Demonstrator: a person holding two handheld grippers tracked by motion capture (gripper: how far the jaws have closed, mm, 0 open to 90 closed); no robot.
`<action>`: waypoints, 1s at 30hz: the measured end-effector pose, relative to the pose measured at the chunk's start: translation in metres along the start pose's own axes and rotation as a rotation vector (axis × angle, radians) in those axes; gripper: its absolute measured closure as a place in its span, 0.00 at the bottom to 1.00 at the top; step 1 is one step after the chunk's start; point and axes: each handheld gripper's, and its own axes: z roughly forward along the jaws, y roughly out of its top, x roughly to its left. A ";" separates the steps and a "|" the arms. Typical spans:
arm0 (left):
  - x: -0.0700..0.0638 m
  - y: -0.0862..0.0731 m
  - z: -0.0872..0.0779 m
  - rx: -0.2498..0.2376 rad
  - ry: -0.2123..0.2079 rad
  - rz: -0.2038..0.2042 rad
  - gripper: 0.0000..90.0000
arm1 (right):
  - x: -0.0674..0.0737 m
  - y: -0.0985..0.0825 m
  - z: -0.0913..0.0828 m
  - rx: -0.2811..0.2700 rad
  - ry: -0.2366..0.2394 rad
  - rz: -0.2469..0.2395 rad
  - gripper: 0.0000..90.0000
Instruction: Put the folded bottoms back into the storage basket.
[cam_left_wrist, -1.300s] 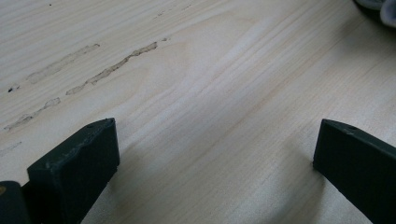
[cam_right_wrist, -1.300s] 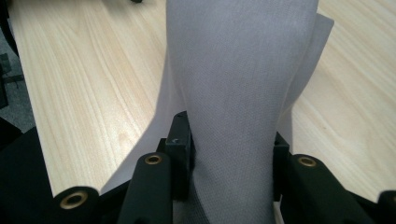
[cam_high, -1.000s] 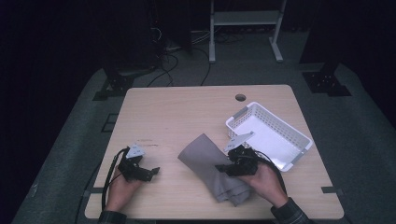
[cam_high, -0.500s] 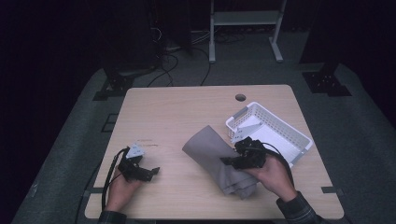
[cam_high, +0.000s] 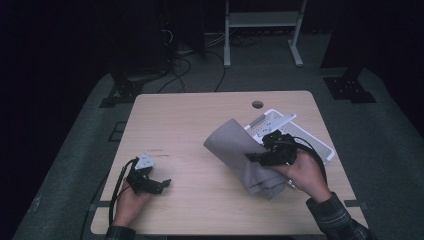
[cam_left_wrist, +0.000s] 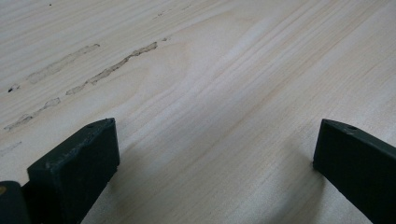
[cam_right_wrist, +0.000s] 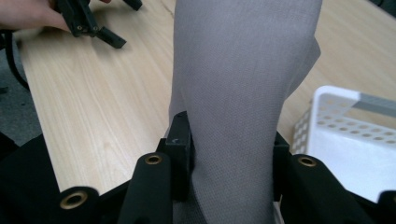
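Counter (cam_high: 190, 125), light wood. A white basket (cam_high: 320, 145) stands near its right edge. Grey cloth (cam_high: 237, 150), folded, is clamped in the right claw (cam_high: 257, 157) and held lifted over the counter's right half, just beside the basket; judged stage: cloth picked up, placing in the basket not yet done. Left claw (cam_high: 162, 183), jaws wide and empty, rests near the front-left corner.

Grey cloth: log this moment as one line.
right gripper: shut on grey cloth, lifted | left gripper: open, on table | white basket: beside cloth
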 end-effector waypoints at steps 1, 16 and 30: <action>0.000 0.000 0.000 0.000 0.000 0.000 0.00 | -0.001 0.002 -0.003 -0.006 -0.005 -0.004 0.71; 0.000 0.000 0.000 0.000 0.001 -0.001 0.00 | -0.023 0.018 -0.032 -0.028 -0.059 -0.004 0.71; -0.001 0.000 -0.001 0.003 -0.001 -0.001 0.00 | -0.074 0.000 -0.038 0.033 -0.136 0.035 0.71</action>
